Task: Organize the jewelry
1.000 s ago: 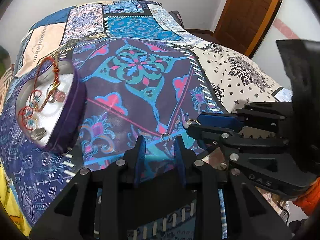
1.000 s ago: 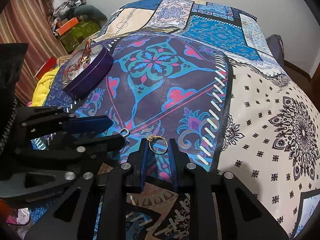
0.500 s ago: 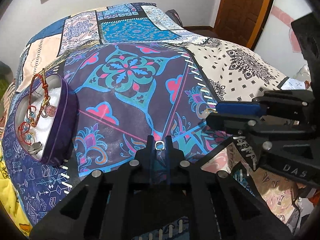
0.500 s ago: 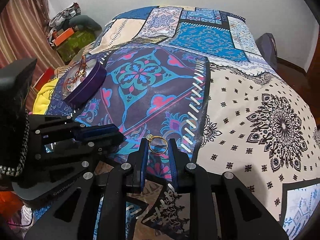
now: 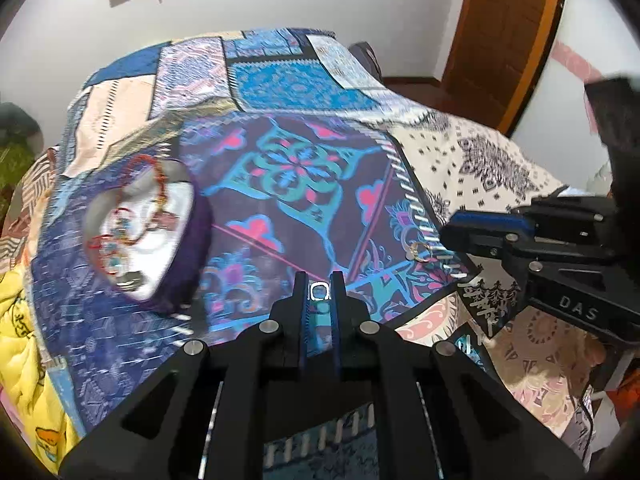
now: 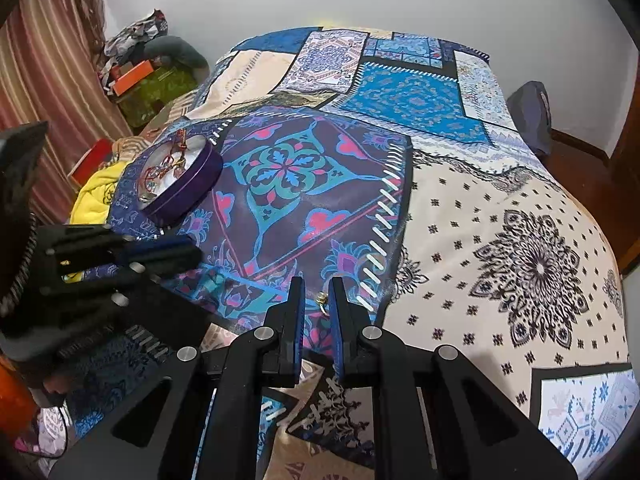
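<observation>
The left gripper (image 5: 320, 286), clamped on a small silver ring (image 5: 320, 291), had been lifted right of the purple tin (image 5: 180, 264). "DAS" was read on the right gripper (image 6: 317, 290), clamped on a gold ring (image 6: 322, 300).

A small silver ring (image 5: 320, 290) is pinched upright between the left jaws. A gold ring (image 6: 322, 300) sits between the right jaws. The purple tin (image 6: 182, 178) (open, on the bed) holds red beaded bracelets (image 5: 128, 216).
</observation>
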A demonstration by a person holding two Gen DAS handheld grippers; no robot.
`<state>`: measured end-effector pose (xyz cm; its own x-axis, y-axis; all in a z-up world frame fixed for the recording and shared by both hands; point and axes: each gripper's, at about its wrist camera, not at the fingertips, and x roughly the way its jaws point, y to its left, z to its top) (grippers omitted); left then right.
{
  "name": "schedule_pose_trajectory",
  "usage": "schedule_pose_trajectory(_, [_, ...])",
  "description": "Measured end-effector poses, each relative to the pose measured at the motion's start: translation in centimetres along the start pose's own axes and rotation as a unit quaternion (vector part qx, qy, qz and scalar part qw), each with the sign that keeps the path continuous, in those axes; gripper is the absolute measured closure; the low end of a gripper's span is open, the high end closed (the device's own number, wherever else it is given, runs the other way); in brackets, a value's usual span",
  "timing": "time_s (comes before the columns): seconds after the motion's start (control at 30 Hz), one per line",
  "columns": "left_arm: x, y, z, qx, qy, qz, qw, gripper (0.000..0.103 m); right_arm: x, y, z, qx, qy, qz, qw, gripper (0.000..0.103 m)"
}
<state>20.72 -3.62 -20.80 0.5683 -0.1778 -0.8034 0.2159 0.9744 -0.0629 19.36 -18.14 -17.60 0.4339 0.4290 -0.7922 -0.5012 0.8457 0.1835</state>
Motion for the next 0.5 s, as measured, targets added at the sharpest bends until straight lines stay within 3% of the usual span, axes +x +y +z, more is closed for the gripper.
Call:
schedule_pose_trajectory(0.07, [-0.9,0.5,-0.1,-0.005,-0.007,0.001,1.0,0.095,0.3,-0.2,-0.3,0.002,0.011,-0.004,1.0,0.07])
schedule_pose_trajectory(0.1, [-1.2,0.7,-0.2,-0.007,-0.011,0.003,0.9999,0.095,0.4,-0.3,-0.4,0.002,0.014,-0.008,1.0,0.067])
schedule_pose_trajectory(0.37, [-1.8,1.7,-0.5,-0.019,-0.017,0.002,0.9997,0.095,3.8,-0.1,0.0,-0.009,0.059,-0.024,0.998,0.065])
schedule_pose_trajectory(0.5, [-1.5,1.9,-0.7,-0.022,-0.016,0.0,0.9996,0.095,4.8,0.2,0.3,-0.015,0.057,-0.035,0.998,0.066])
